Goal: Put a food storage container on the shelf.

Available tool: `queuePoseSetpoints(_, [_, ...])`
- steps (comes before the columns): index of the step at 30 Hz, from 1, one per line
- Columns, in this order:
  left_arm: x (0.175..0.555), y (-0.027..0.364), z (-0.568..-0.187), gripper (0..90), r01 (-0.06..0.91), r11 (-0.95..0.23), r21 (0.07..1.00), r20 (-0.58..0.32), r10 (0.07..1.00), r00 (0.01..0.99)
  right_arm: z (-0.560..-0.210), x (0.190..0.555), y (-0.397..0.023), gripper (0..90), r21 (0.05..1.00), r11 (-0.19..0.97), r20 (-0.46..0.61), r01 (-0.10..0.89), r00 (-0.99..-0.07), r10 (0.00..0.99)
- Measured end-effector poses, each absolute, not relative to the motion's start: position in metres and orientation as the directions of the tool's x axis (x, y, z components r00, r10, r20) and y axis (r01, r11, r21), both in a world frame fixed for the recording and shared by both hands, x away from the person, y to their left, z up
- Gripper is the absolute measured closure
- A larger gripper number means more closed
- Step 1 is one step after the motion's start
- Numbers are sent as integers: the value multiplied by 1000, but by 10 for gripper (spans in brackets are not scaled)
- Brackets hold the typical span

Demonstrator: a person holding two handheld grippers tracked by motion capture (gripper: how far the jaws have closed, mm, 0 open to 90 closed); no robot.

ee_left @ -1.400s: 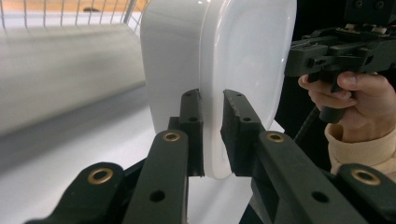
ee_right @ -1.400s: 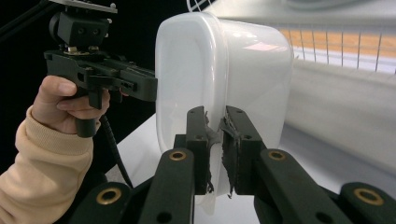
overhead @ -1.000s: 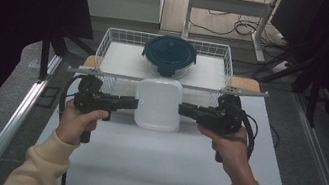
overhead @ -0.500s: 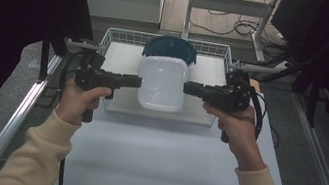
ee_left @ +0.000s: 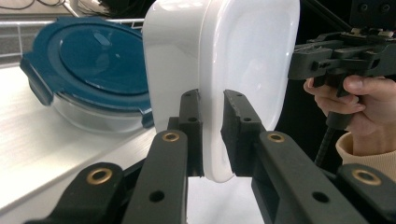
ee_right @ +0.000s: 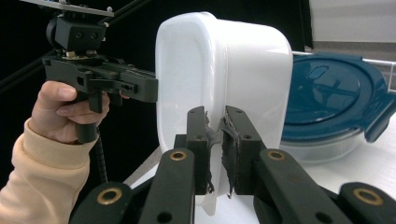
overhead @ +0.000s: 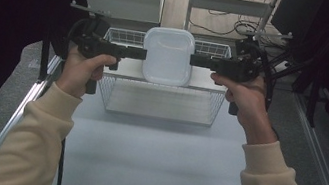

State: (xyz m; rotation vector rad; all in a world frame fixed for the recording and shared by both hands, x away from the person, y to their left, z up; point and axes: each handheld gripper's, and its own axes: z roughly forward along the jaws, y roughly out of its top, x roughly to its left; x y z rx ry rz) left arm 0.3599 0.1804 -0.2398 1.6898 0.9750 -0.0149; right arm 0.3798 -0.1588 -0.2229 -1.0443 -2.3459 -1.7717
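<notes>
A: Overhead, a person's two grippers carry a white container (overhead: 167,55) in the air above a wire basket (overhead: 161,99), which stands at the far end of the worktop (overhead: 152,156). The left gripper (overhead: 138,53) pinches one side rim, the right gripper (overhead: 197,60) the opposite one.

B: So both pairs of jaws are clamped?

A: Yes. In the left gripper view the black jaws close on the thin white rim (ee_left: 212,135); in the right gripper view the pads squeeze the rim (ee_right: 215,140) the same way. Neither pair stands open.

B: What step does this look like?

A: By my reading, a two-handed carry: the container is lifted clear and held over the basket, not yet set down anywhere.

B: And the next move?

A: Probably a level, matched lowering into or beyond the basket. Both hands would need to move together, since the hold is only on narrow edges and a twist could let the smooth plastic slip.

B: Materials?

A: The container is glossy, rounded-square white plastic, bottom toward the high camera. Behind it sits a round clear bowl with a dark blue clip-on lid (ee_left: 98,60), seemingly glass, though I cannot be sure. The basket is thin white wire mesh; the worktop is a pale matte sheet.
</notes>
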Motion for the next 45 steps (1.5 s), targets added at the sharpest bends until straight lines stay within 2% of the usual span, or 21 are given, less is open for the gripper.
queuePoseSetpoints(12, [394,191,-227,789,640,-18,768,-512,583,630,-208,416,-149,809,812,125,450,569,-749,486])
queuePoseSetpoints(23, [421,193,-236,789,697,1,717,-571,573,587,-213,442,-146,810,767,106,511,633,-702,496])
queuePoseSetpoints(35, [449,192,-242,779,748,37,663,-633,562,533,-223,474,-149,797,676,66,617,734,-614,493])
queuePoseSetpoints(38, [459,191,-244,769,768,66,638,-677,525,517,-230,490,-154,776,623,34,669,781,-555,495])
queuePoseSetpoints(45, [471,192,-253,740,795,123,594,-733,490,472,-243,507,-158,759,570,-26,741,821,-500,449])
